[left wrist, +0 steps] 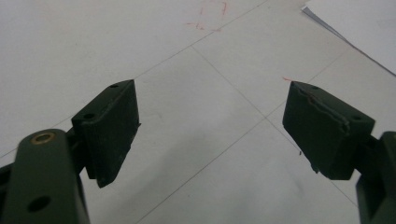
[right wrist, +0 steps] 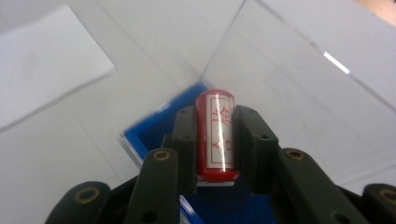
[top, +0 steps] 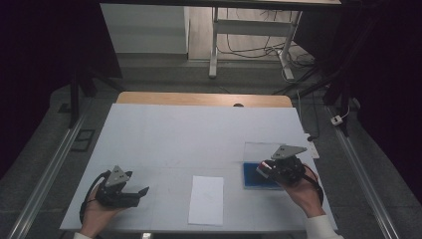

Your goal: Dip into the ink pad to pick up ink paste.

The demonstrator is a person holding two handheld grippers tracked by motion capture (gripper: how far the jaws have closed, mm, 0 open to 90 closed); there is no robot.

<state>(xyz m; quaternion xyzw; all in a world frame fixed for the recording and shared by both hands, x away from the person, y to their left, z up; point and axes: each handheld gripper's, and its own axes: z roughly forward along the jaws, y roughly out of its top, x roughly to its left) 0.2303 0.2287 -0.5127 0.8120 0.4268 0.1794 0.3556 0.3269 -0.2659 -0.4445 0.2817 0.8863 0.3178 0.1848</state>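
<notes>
My right gripper (right wrist: 214, 135) is shut on a red cylindrical stamp (right wrist: 215, 135) with a white label of red characters, held between the two black pads. It hovers over a blue ink pad (right wrist: 147, 133) in a clear open-lidded case. In the high view the right gripper (top: 268, 170) sits above the blue pad (top: 251, 177) at the table's right. A white sheet of paper (top: 206, 200) lies at the front middle. My left gripper (top: 142, 191) rests at the front left, jaws wide apart; in the left gripper view its pads (left wrist: 112, 128) have bare table between them.
The clear lid (top: 259, 151) of the ink pad case lies open behind the blue pad. The white table top (top: 189, 134) has faint seam lines and small red marks (left wrist: 208, 18). A corner of the paper (left wrist: 355, 28) lies beyond the left gripper.
</notes>
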